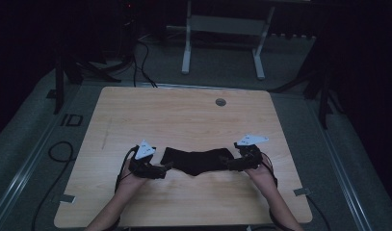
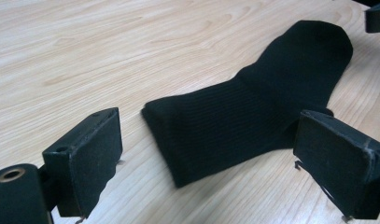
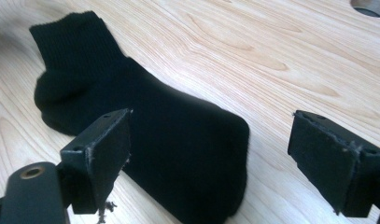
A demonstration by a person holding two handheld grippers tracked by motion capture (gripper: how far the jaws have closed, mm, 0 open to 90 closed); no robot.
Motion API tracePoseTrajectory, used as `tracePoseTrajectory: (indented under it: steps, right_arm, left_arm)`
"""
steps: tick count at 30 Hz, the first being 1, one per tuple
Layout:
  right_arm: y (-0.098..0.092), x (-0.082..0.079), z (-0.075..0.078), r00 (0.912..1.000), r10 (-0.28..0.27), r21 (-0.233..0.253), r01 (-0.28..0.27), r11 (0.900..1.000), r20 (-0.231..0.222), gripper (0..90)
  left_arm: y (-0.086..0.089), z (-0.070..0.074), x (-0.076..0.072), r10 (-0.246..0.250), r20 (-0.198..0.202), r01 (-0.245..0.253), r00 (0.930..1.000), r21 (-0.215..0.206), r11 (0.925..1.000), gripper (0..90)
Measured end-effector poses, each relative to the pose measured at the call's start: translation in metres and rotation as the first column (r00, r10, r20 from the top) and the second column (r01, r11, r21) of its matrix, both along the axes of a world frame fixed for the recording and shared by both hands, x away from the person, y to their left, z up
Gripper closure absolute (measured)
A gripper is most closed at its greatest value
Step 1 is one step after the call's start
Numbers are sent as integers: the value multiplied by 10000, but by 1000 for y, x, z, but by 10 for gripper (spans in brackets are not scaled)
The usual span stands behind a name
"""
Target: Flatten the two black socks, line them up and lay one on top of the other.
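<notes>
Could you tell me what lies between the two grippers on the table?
A black sock lies flat between the left gripper and the right gripper, seen in the high view.

Black sock [image 1: 197,160]: ribbed knit, lying flat on the light wood surface [image 1: 184,115], near its front edge. Long axis runs left to right, with a slight bend at mid-length. Ribbed cuff end points to the person's left; the plainer, rounded toe end points right. Fabric unfolded, no visible bunching.
</notes>
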State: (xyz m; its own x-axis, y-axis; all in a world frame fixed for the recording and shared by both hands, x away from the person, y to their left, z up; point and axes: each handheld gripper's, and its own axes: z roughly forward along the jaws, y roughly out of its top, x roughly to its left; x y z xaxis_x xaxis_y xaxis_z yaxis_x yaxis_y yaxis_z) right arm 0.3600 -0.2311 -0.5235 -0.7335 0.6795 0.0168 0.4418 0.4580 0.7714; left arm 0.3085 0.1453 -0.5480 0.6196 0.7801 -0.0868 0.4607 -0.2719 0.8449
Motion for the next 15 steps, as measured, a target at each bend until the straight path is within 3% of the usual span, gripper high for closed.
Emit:
tracePoseTrajectory:
  steps: [4, 15]
  right_arm:
    - [-12, -3, -2, 9997, -225, 147, 223, 9996, 121, 124]
    - [-53, -11, -16, 9961, -881, 66, 882, 9961, -78, 118]
  left_arm:
    - [13, -1, -6, 200, -2, -200, 9998, -101, 9997, 86]
    - [41, -10, -28, 626, -134, -624, 9979, 167, 9979, 86]
